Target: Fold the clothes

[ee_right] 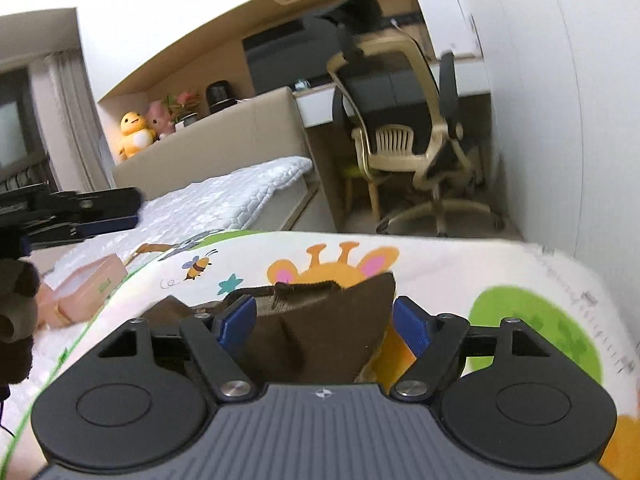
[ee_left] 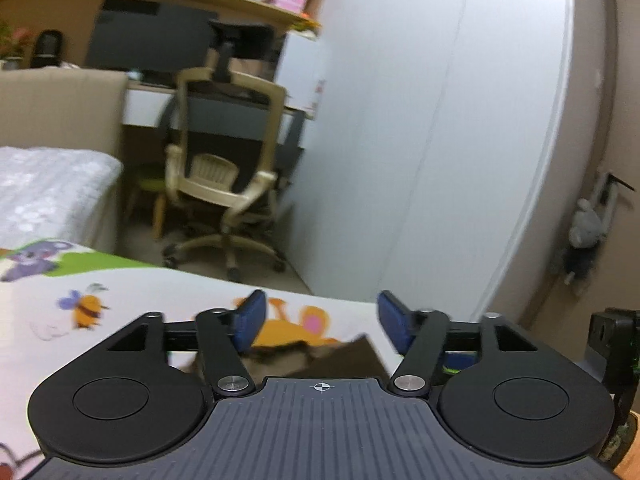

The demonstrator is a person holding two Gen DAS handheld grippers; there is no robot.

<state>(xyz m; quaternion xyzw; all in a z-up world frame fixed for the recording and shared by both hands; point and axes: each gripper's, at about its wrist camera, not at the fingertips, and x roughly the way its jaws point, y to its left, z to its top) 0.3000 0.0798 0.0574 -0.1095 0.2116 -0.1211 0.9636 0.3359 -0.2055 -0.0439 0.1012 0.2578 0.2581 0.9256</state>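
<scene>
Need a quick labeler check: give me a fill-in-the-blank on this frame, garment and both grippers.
1. The garment between the right gripper's jaws is ____ in colour.
2. The left gripper's jaws stand ____.
3. The garment lies on a sheet printed with cartoon ____.
4. The yellow plush toy sits on the bed's ____.

Missing words: brown; open; animals; headboard

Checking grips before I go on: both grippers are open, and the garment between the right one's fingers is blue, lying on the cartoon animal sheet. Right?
Not quite: the garment is brown, not blue; only the gripper's finger pads are blue. The right wrist view shows this. The rest holds: the right gripper and left gripper are both open, over the cartoon animal sheet.
</scene>
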